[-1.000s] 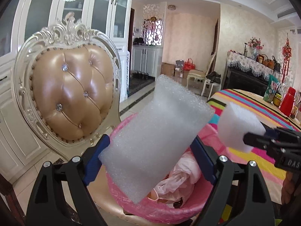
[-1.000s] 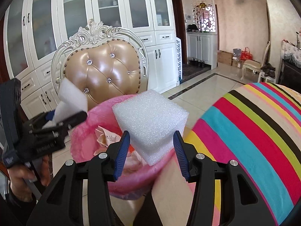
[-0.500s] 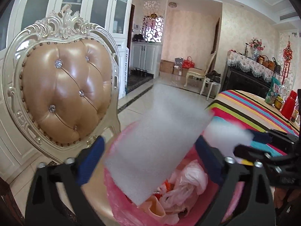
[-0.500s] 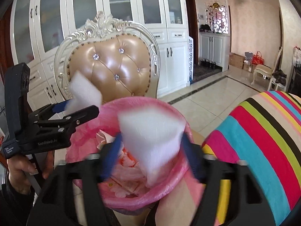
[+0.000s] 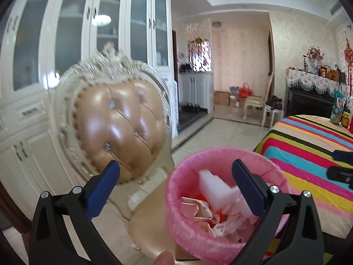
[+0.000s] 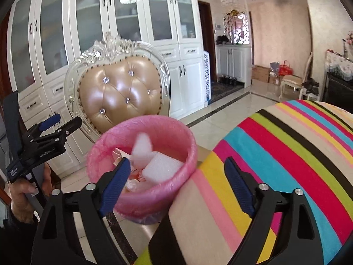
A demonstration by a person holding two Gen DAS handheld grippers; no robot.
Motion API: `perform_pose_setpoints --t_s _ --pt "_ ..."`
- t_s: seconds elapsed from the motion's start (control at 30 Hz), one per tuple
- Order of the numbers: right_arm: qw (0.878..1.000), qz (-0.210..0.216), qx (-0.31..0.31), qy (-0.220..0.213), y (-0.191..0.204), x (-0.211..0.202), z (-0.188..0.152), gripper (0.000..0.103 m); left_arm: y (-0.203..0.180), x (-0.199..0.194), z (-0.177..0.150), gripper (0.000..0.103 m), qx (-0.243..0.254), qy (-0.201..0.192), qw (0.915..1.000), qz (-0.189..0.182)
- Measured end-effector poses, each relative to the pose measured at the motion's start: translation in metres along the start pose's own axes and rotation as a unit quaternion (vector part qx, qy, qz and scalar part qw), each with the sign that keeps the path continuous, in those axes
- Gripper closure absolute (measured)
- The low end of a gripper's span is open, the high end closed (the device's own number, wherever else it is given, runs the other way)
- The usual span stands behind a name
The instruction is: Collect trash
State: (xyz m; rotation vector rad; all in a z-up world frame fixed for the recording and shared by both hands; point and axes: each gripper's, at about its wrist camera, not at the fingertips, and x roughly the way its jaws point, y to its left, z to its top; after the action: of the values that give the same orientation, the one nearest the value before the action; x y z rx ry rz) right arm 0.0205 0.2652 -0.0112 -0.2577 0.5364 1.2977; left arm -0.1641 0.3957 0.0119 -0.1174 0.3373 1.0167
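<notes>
Change since the earlier frames: both foam pieces, then clamped in the grippers above the bin, now lie inside the pink-lined bin [image 6: 141, 152]; both grippers are empty and sit further back from the rim.

Item 1, thick foam block [image 6: 162, 169]. White, cube-like. Location: inside the bin, against the wall nearest the striped table [image 6: 297, 154], resting on crumpled bags. Handling, by judgement: very light, springy, matt and not slippery; it dents under pressure and recovers. Best taken across two flat opposite faces, fingers spread wide.

Item 2, flat foam slab [image 5: 215, 187]. White, blurred in both views, so its exact lie is unclear; it leans over the block, near the bin's middle. Handling: as light, more bendable, likely to flex or flutter if held by a corner; take it across its short width near the middle.

Item 3, bin contents: pink and pale plastic bags [image 5: 209, 212] with orange scraps. Soft, shapeless, easily snagged.

Item 4, left gripper [image 5: 176, 177]. Fingers wide apart, nothing between them; it looks over the bin's chair-side rim.

Item 5, right gripper [image 6: 176, 174]. Jaws opening, nearly at full spread, nothing held; the bin's table-side rim shows between them.

Item 6, padded chair [image 6: 119, 95]. Directly behind the bin.

Status, by judgement: this drop is complete; further trash not visible here.
</notes>
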Motion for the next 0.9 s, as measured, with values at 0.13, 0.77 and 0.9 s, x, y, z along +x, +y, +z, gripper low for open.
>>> perform_pose_setpoints --t_s 0.13,0.77,0.9 --pt "1.0 -0.003 0.003 -0.022 0.004 -0.041 -0.014 0.018 -0.004 -0.04 0.004 0.005 -0.01 -0.017 0.9996 -0.019" --pt "1.0 -0.012 -0.013 -0.025 0.002 -0.093 -0.054 0.019 -0.05 -0.131 -0.047 0.005 -0.011 0.028 0.9987 -0.04" --pt "0.999 -0.007 -0.022 -0.025 0.003 -0.089 -0.057 0.019 -0.054 -0.138 -0.05 0.005 -0.01 0.033 0.9987 -0.038"
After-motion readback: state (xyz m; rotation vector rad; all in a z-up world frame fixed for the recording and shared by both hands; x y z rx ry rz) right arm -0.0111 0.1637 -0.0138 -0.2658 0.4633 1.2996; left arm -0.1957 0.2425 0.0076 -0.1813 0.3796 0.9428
